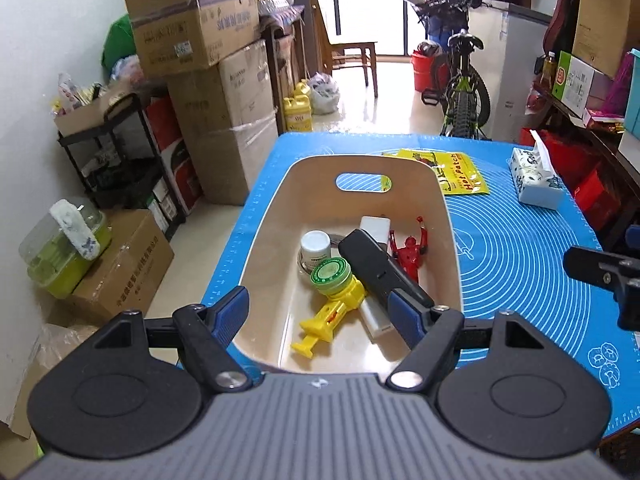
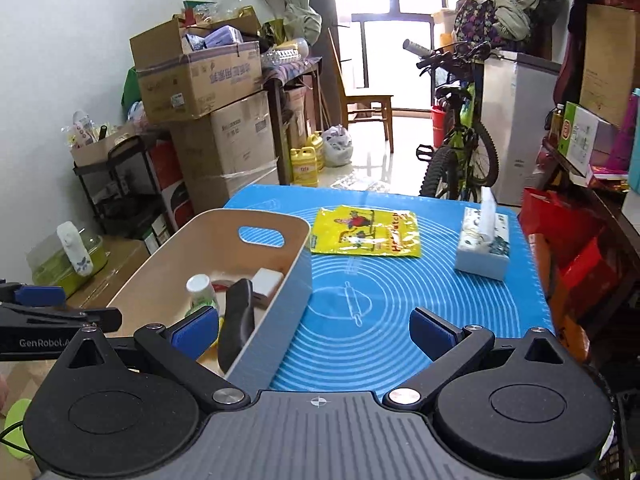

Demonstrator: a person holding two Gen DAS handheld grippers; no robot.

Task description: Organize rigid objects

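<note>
A bin [image 1: 256, 248] sits on the mat [image 1: 520, 264] at centre frame in the left wrist view. Inside it lie a jar [image 1: 316, 245], a toy gun [image 1: 328, 312], a black case [image 1: 376, 268], a figurine [image 1: 409, 252] and a box [image 1: 375, 225]. A packet [image 1: 460, 172] lies behind the bin, upper right; a tissue box [image 1: 536, 180] lies further right.

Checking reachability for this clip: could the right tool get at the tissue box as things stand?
Probably yes. The right tool is open and empty over the blue mat, and the tissue box stands ahead to its right with only bare mat between them. The bin sits off to the left, out of the way.
</note>
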